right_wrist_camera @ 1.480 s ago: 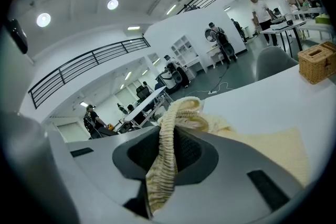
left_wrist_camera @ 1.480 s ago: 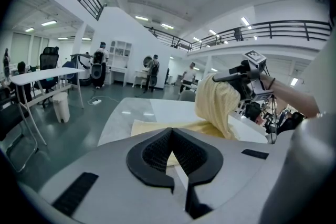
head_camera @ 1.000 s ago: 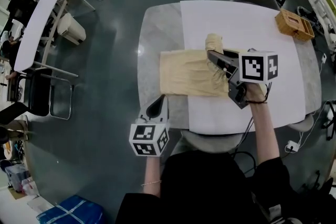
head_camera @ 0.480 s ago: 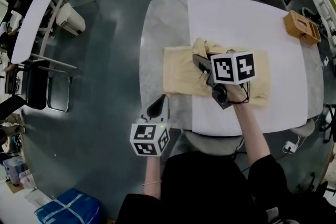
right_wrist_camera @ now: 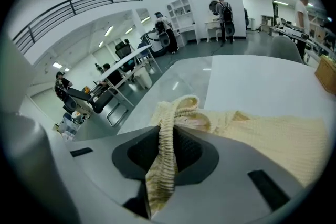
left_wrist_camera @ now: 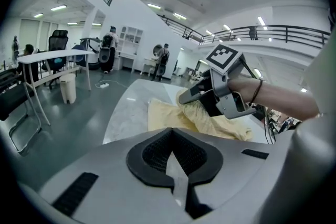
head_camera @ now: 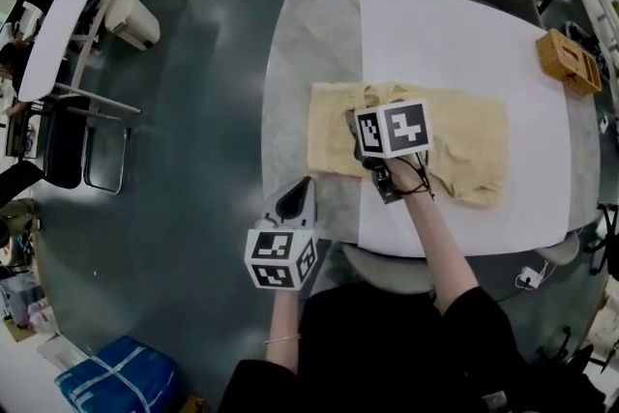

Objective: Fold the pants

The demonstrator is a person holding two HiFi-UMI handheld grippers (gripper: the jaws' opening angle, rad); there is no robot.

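Grey worktop (head_camera: 300,63) carries the pants (head_camera: 464,135), clenched in my right tongs (head_camera: 354,124); left tongs (head_camera: 298,191) closed, empty. I should lay this fold flat, edges matched.

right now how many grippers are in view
2. The right gripper is over the middle of the table, shut on the waistband of the pants. The left gripper is by the table's near left corner, holding nothing. None looks hidden.
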